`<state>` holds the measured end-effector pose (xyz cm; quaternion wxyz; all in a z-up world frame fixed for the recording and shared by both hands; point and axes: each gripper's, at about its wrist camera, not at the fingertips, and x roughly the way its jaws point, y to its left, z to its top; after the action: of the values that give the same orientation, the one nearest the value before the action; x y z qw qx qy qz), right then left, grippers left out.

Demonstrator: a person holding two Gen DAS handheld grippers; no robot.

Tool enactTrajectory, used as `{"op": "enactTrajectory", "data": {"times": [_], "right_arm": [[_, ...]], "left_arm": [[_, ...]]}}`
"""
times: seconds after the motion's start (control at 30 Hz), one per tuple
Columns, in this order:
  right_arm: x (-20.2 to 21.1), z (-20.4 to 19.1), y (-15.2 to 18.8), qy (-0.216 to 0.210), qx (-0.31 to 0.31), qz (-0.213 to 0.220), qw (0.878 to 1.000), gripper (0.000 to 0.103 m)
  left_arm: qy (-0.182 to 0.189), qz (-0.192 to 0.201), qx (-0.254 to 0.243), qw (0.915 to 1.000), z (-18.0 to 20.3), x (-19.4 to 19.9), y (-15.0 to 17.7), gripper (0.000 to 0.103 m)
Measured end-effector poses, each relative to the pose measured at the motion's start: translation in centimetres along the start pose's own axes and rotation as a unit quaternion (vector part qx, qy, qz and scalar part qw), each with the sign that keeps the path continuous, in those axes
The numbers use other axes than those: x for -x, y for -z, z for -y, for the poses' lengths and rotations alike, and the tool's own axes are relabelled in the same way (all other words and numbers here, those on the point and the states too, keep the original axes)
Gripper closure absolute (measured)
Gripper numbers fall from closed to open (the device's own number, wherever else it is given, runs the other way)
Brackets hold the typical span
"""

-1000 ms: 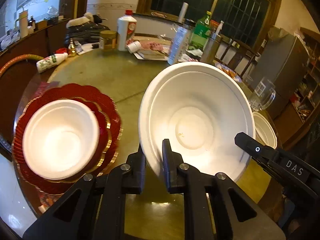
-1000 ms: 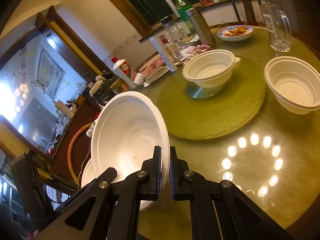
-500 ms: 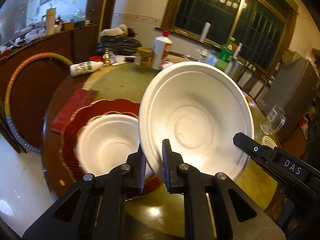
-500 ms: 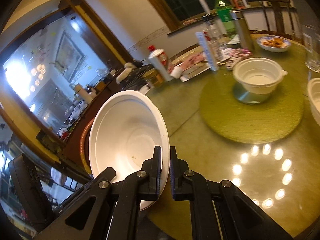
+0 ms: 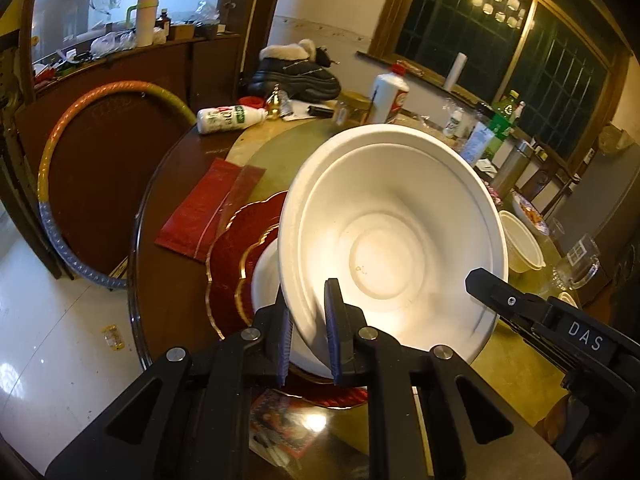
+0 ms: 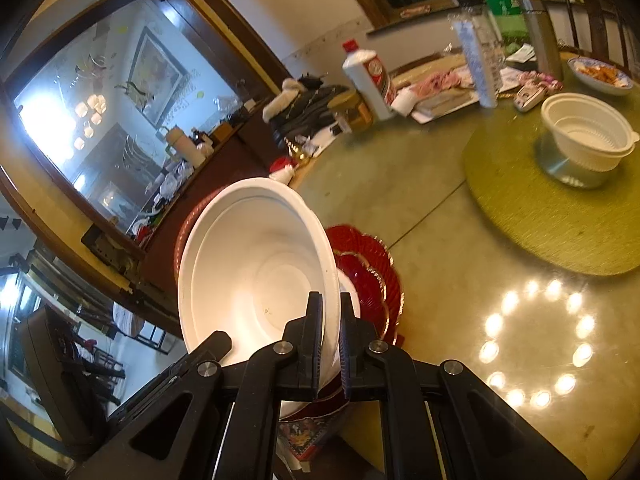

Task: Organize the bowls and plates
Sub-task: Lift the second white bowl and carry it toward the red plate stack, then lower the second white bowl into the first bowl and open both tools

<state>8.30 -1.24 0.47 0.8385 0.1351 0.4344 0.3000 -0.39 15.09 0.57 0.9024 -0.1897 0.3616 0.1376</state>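
Note:
Both grippers hold one large white bowl (image 5: 392,236) by its rim, tilted above the table. My left gripper (image 5: 306,336) is shut on its near-left rim. My right gripper (image 6: 330,344) is shut on the opposite rim, and its finger shows in the left wrist view (image 5: 504,300). The bowl also shows in the right wrist view (image 6: 256,272). Under it lies a stack of red scalloped plates (image 5: 232,256) with a smaller white bowl (image 5: 266,280) in it, mostly hidden. The red plates show in the right wrist view (image 6: 368,272) too.
A red packet (image 5: 204,212) lies left of the plates near the table edge. A white bowl (image 6: 588,136) stands on the green turntable (image 6: 552,220). Bottles (image 6: 368,76), jars and food sit at the far side. A glass mug (image 5: 576,260) stands right.
Both grippers have carried the large white bowl to the left, from over the table's middle to over the red plates and the smaller bowl, which it now mostly covers.

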Motion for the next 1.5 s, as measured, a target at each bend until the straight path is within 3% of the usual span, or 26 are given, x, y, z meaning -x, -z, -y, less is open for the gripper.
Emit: {"op": "enactTrajectory", "data": {"times": [0.6,1.5], "right_arm": [[-2.6,-0.5,0.4,0.011,0.013,-0.034,0.999,0.096],[-4.1,-1.1,0.6,0.018,0.019,-0.050,0.998,0.094]], "left_arm": [[-0.027,-0.023,0.000,0.9994,-1.2,-1.6,1.1,0.088],[-0.035,-0.031,0.003,0.9989,-1.8,-2.2,1.2,0.088]]}}
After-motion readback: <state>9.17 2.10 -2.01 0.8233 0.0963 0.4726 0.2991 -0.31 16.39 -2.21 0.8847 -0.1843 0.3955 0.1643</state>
